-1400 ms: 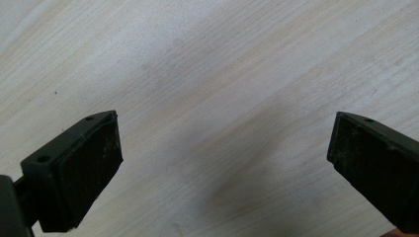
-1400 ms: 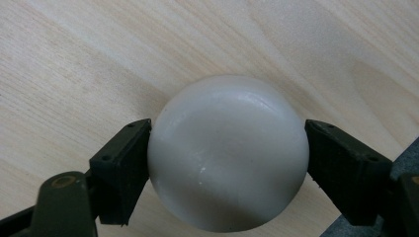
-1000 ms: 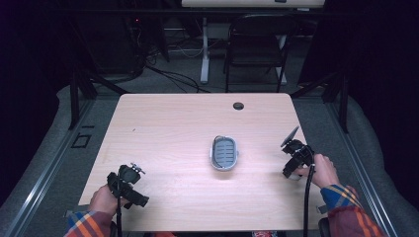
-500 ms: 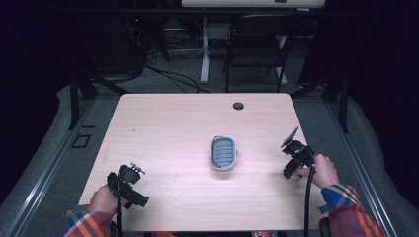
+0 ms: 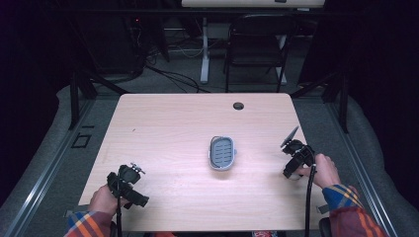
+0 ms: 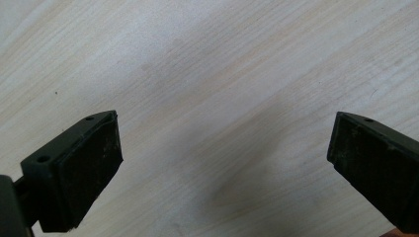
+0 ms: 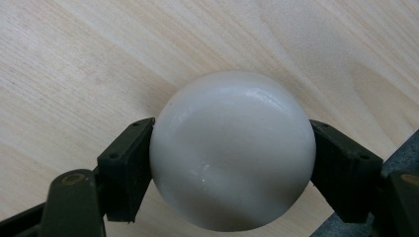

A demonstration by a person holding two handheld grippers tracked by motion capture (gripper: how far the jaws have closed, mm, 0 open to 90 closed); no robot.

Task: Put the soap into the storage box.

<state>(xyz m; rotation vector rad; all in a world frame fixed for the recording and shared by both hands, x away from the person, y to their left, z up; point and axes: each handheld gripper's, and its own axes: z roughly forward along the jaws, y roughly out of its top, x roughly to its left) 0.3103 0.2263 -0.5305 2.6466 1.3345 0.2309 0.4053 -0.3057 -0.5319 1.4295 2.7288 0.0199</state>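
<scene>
A smooth white ball [image 7: 232, 123] sits between the two black jaws of my right gripper [image 7: 232, 148], which is shut on it just above the wood. In the high view that gripper [image 5: 292, 170] is near the table's right edge, held by a hand. A grey oval dish [image 5: 222, 152] with a slotted bottom lies at the table's middle, well left of the right gripper. My left gripper [image 5: 129, 190] is at the near left corner. In its own view its jaws stand wide apart over bare wood, so my left gripper [image 6: 222, 148] is open and holds nothing.
The light wooden table [image 5: 168, 128] has a round cable hole [image 5: 238, 105] near its far edge. A black folding chair [image 5: 257, 44] and a white table leg [image 5: 204, 49] stand beyond it. Dark floor and black frame bars surround the table.
The right gripper has shifted slightly toward the near edge with the ball in it. The left gripper and the dish have not moved.
</scene>
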